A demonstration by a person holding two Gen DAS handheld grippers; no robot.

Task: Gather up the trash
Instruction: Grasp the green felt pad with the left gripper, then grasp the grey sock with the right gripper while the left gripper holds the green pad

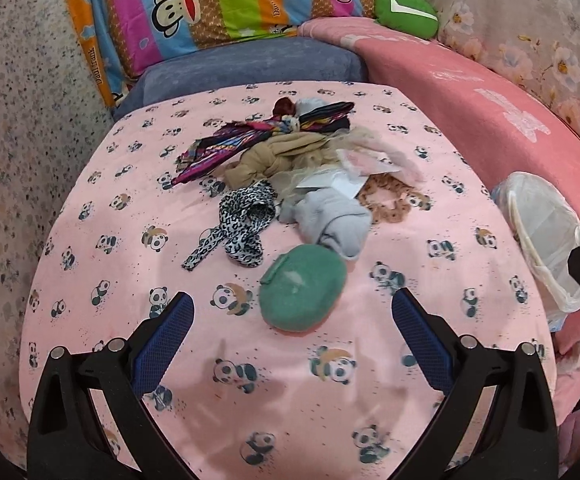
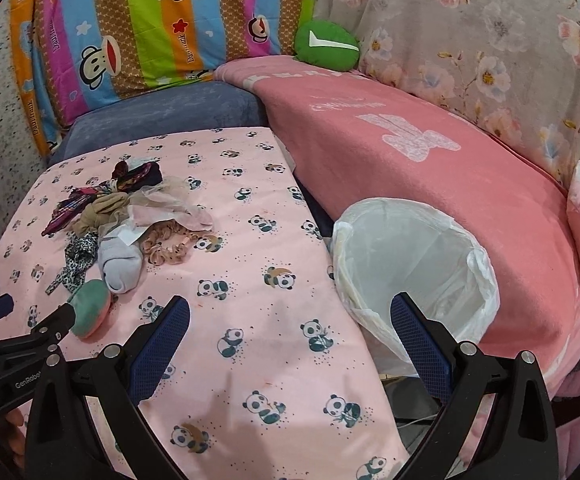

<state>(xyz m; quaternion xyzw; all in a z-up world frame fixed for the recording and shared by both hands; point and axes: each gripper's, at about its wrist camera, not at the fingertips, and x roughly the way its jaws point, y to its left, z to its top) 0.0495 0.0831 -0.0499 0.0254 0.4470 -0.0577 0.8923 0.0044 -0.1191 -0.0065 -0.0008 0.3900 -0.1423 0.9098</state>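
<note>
While both grippers hung wide open and empty, the left gripper (image 1: 292, 312) faced a green pad (image 1: 302, 288) on the panda surface (image 1: 430, 216); the right gripper (image 2: 290, 316) hovered near the lined bin (image 2: 414, 256).

Pile (image 1: 290, 168): scarves, grey sock, paper slip, just beyond the pad.

Risk: tangled cloth could drag neighbours along; a grip closing short would pinch the sheet.

Unclear: which items counted as trash; bin base hidden.
</note>
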